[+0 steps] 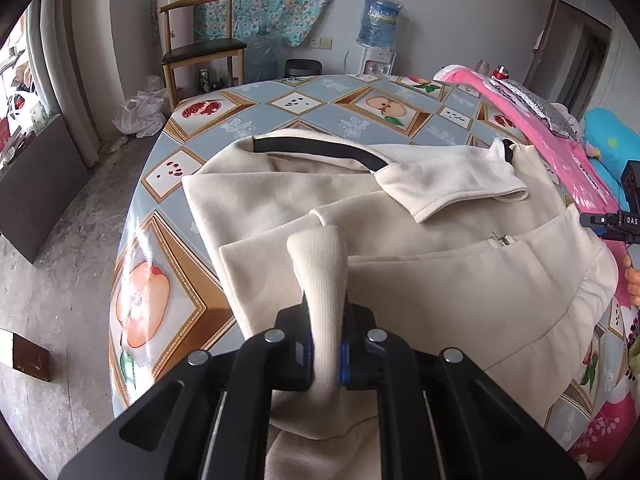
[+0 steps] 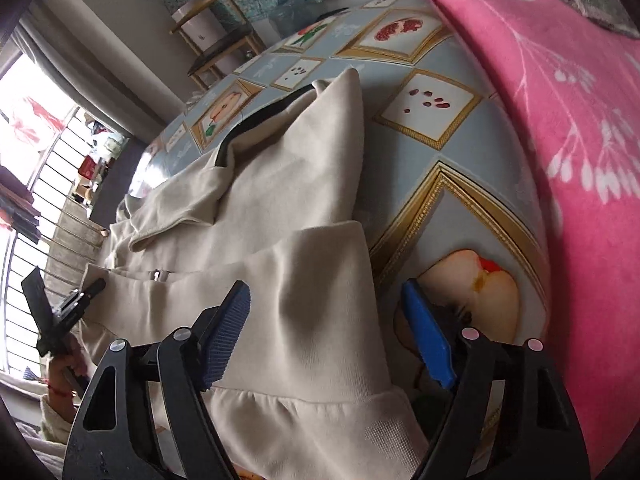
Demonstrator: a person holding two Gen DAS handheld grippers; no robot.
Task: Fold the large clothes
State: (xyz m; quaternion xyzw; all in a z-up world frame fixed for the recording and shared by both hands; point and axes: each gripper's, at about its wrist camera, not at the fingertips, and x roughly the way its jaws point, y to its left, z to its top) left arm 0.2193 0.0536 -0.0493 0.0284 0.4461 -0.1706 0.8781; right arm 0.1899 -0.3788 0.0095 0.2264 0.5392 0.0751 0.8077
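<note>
Left wrist view: left gripper (image 1: 326, 354) pinches the ribbed cuff (image 1: 320, 264) of the cream jacket (image 1: 440, 280) lying across the table (image 1: 168, 280); right gripper (image 2: 326, 336), jaws apart, straddles the hem corner

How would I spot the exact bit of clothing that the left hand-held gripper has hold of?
Find the cream jacket spread on the fruit-patterned table. At its near edge, the left hand-held gripper pinches a sleeve's ribbed cuff. It stands upright with fine ribs, while the other fabric lies flat and smooth.
</note>
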